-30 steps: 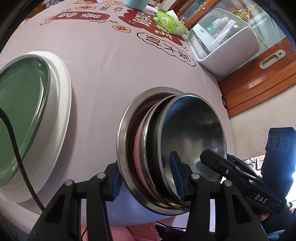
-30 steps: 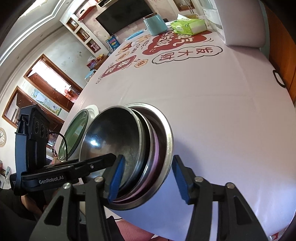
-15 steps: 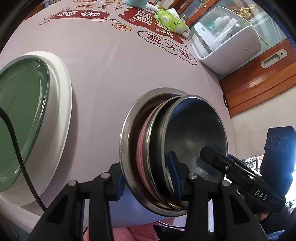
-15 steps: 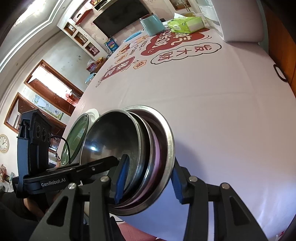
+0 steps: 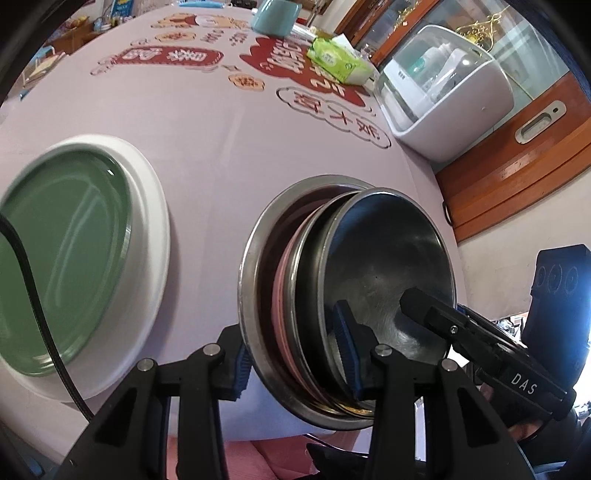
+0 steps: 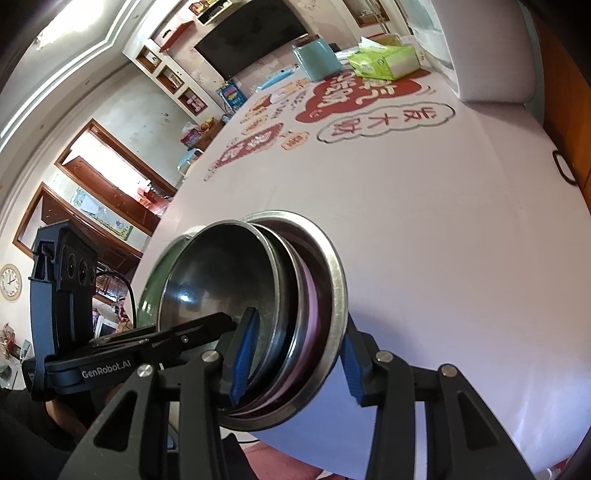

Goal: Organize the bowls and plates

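Observation:
A stack of nested steel bowls [image 5: 384,266], with a pink bowl between them, sits at the table's near edge. My left gripper [image 5: 293,354] is shut on its near-left rim, one blue pad inside the top bowl and one outside the largest. My right gripper [image 6: 297,360] is shut on the opposite rim of the stack of bowls [image 6: 214,280] in the same way. The black fingers [image 5: 428,314] of the right gripper reach into the top bowl. A green plate [image 5: 62,258] lies on a white plate [image 5: 151,240] to the left of the stack.
The lilac tablecloth [image 5: 221,147] has red printed characters across the far half. A white appliance [image 5: 443,99] stands at the far right, with a green tissue pack [image 5: 336,59] and a teal cup [image 5: 275,14] behind. Wooden cabinets line the right side.
Both grippers' jaws have narrowed onto the stack's rims; the right one's outer pad was clear of the rim and now touches it. The left view has risen a little with the stack.

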`<state>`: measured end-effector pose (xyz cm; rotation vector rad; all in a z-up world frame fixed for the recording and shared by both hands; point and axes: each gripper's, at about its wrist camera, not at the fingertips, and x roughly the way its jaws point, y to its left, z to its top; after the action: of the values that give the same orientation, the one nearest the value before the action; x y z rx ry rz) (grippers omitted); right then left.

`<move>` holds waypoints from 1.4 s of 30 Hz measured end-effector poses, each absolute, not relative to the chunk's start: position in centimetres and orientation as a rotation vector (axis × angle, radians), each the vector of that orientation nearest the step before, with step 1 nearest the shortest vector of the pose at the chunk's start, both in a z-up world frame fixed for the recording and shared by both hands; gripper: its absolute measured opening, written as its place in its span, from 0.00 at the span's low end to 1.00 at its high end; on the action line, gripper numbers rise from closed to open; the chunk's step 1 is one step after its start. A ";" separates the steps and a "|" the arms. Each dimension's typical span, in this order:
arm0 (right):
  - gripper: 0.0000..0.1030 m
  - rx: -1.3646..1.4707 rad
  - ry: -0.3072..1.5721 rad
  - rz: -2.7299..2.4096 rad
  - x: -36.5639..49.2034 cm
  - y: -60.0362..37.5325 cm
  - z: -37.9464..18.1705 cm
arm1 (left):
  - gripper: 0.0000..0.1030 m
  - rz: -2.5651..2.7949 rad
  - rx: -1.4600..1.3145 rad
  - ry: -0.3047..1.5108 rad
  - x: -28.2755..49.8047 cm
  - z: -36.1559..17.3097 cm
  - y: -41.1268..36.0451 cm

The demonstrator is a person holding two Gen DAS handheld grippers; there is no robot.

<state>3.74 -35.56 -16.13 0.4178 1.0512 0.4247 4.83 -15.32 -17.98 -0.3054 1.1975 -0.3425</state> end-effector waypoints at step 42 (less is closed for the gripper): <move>0.41 0.333 1.093 0.585 7.9 -18.7 -11.5 | 0.39 -0.184 -0.316 1.163 4.3 -11.6 1.4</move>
<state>7.88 -18.65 -11.49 0.3334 1.0926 0.5845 4.31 1.38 -11.64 -0.3155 1.1626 -0.1841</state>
